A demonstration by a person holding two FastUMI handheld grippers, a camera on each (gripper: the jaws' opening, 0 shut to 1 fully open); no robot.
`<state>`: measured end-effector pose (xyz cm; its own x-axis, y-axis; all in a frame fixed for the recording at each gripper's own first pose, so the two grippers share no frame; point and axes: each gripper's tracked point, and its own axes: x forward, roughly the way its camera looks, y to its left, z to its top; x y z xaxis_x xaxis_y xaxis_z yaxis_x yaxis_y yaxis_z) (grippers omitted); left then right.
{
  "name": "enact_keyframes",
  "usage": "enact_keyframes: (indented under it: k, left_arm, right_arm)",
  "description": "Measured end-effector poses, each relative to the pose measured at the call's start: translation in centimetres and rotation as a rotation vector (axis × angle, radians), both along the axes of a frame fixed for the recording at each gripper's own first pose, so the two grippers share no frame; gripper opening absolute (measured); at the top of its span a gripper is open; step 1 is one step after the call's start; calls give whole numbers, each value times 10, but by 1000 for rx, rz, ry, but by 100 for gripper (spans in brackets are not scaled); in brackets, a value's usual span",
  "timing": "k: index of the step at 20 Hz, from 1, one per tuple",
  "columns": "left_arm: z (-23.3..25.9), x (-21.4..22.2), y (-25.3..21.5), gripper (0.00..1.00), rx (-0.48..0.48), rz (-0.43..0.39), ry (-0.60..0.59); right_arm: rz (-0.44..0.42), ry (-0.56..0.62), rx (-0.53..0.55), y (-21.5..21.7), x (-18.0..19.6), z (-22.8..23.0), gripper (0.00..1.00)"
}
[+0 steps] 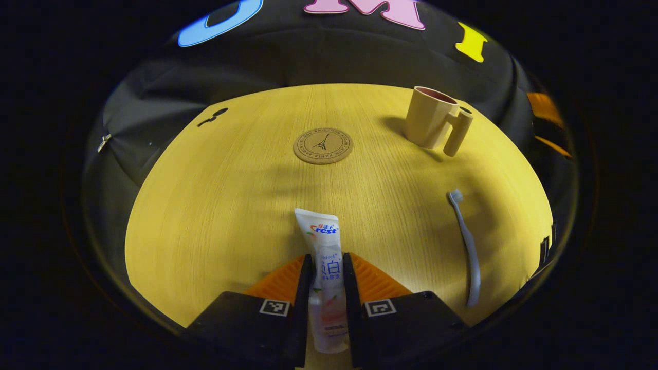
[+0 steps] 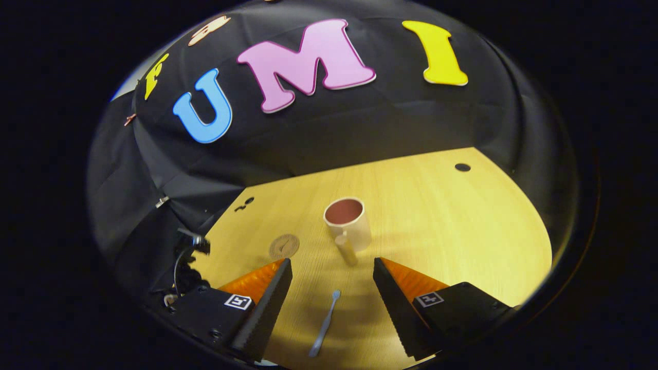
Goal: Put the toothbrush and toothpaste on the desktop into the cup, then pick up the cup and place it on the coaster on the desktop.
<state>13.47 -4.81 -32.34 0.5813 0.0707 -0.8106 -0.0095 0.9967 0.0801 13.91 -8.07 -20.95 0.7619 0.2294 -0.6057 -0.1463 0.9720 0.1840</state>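
Observation:
A white toothpaste tube [image 1: 321,231] lies lengthwise on the wooden desktop [image 1: 216,205], and my left gripper [image 1: 328,263] is shut on its lower half, both fingers pressing its sides. A grey toothbrush [image 1: 465,241] lies to the right of it, head pointing away. The beige cup [image 1: 432,118] with its handle stands upright at the far right, and the round cork coaster [image 1: 323,146] lies at the far middle. In the right gripper view, my right gripper [image 2: 333,272] hovers open above the toothbrush [image 2: 324,324]. Beyond it stand the cup [image 2: 349,223] and the coaster [image 2: 284,246].
Black cloth walls close the booth behind and beside the desktop. Small dark holes sit in the tabletop at the far left [image 1: 213,117] and far right [image 2: 462,167]. Dark gear with a cable [image 2: 187,257] shows at the table's left edge.

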Motion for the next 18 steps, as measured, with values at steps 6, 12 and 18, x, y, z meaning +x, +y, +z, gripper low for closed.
enact_keyframes:
  k: [6, 12, 18]
  left_arm:
    - [2, 1, 0, 27, 0, -1, 19]
    - [24, -8, -4, 23, -31, 3, -22]
    - [55, -27, 11, 23, -81, 51, -88]
  right_arm:
    - [-13, 189, -29, -6, -30, -64, 98]
    - [-45, 288, -108, -18, -46, -102, 98]
    - [-30, 317, -182, -5, -49, -113, 98]
